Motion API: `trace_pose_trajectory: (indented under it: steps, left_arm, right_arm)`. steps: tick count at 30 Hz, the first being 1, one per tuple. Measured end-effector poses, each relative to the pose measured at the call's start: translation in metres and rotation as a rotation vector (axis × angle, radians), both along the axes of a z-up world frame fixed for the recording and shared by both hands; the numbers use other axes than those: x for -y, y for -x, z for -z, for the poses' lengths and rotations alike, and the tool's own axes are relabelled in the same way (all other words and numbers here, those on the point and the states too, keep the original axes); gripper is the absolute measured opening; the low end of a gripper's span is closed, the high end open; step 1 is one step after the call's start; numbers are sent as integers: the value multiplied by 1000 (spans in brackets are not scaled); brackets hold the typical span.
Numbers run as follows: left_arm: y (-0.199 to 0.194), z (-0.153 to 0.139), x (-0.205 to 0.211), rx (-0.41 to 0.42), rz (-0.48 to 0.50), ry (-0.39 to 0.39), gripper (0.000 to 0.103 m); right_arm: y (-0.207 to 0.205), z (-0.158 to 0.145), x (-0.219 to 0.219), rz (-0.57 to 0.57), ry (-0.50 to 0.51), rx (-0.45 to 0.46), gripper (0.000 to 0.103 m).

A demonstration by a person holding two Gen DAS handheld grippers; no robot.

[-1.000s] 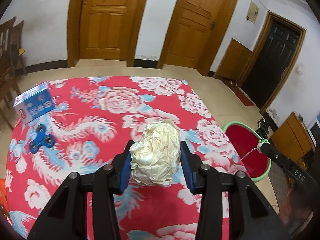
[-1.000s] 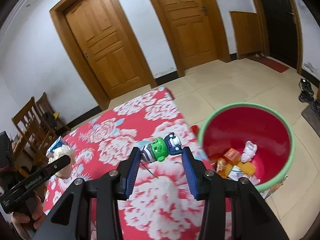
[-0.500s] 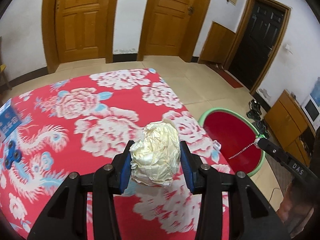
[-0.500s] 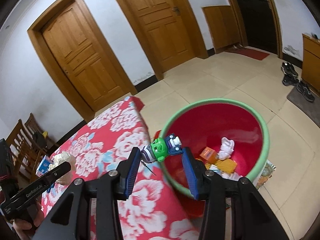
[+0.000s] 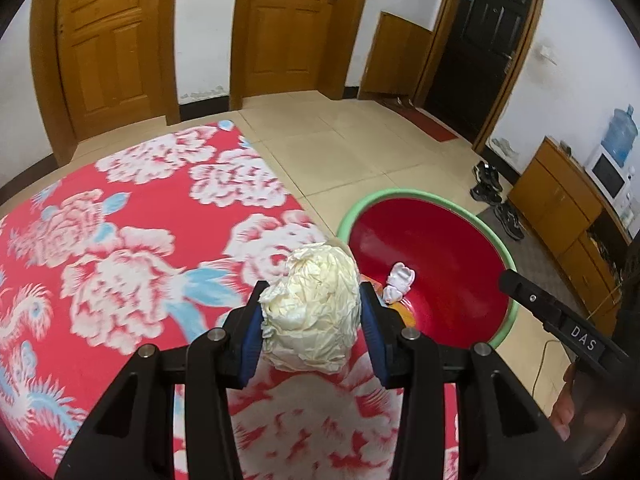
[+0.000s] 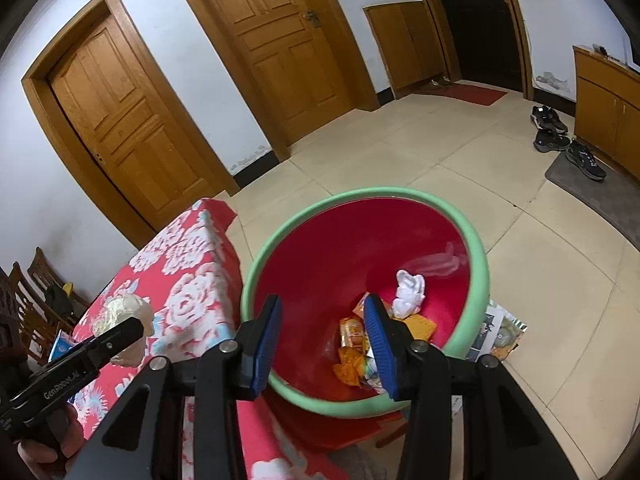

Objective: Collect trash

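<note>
My left gripper (image 5: 312,320) is shut on a crumpled cream paper ball (image 5: 312,312), held over the right edge of the red floral tablecloth (image 5: 120,240), beside the bin. The red bin with a green rim (image 6: 360,196) stands on the floor against the table. My right gripper (image 6: 323,320) hangs over the bin's mouth, open, with nothing between its blue pads. Inside the bin lie a white tissue wad (image 6: 408,292) and orange wrappers (image 6: 352,344). In the right wrist view the left gripper (image 6: 132,326) and its paper ball (image 6: 124,308) show at the left.
Tiled floor surrounds the bin. Printed paper (image 6: 496,332) lies under its right side. Shoes (image 6: 560,136) and a mat sit by a wooden cabinet (image 6: 600,96) at the right. Wooden chairs (image 6: 32,300) and a blue box (image 6: 60,346) are at the far left.
Both grippers have moved right toward the bin; the right one now hangs over it. The green toy figure at the right gripper's tips is gone from view. The left still holds the paper ball.
</note>
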State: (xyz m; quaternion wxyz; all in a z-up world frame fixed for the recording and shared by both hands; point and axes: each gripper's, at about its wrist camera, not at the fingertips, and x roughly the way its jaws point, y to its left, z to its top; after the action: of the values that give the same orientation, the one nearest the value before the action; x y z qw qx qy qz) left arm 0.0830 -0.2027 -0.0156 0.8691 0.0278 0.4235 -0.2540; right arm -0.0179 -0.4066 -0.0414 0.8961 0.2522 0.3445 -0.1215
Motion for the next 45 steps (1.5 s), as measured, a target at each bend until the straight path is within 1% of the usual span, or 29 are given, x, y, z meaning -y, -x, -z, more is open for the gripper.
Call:
trace_pose_trajectory:
  steps: [4,14,17,19,21,23,27,29,32,37,45]
  left_arm:
    - [-1,5,16,-2,33,-8,44]
    - [-1,20,61,-18,147,-39,45]
    - [0,22,71,-17,161,-51,45]
    - [0,22,75,-7,163,-54,47]
    - [0,22,77,4,161,-58,52]
    - [0,21,79,13,158,-59,59]
    - [-2,22,79,1,154,-40,60]
    - [-1,22,78,-3,151,-34,64]
    - [-1,21,76,1,146,-30,64]
    - [2,15,69,6,129,-20,64]
    - [7,5,39,13,59,-9,64]
  right_arm:
    - [2,5,10,21,-16,-2,47]
    - [13,8,30,80,-16,2,49]
    - [14,9,34,90,-19,1,49]
    - [16,9,35,96,-20,0,50]
    - [17,10,38,104,-23,0,52]
    - [17,11,38,109,-26,-1,54]
    - [20,11,41,115,-28,0,59]
    - [21,11,42,118,-29,1,61]
    - [22,9,42,120,-26,2,66]
    - [22,6,38,113,-22,2,68]
    - [20,-5,15,69,-3,16,74]
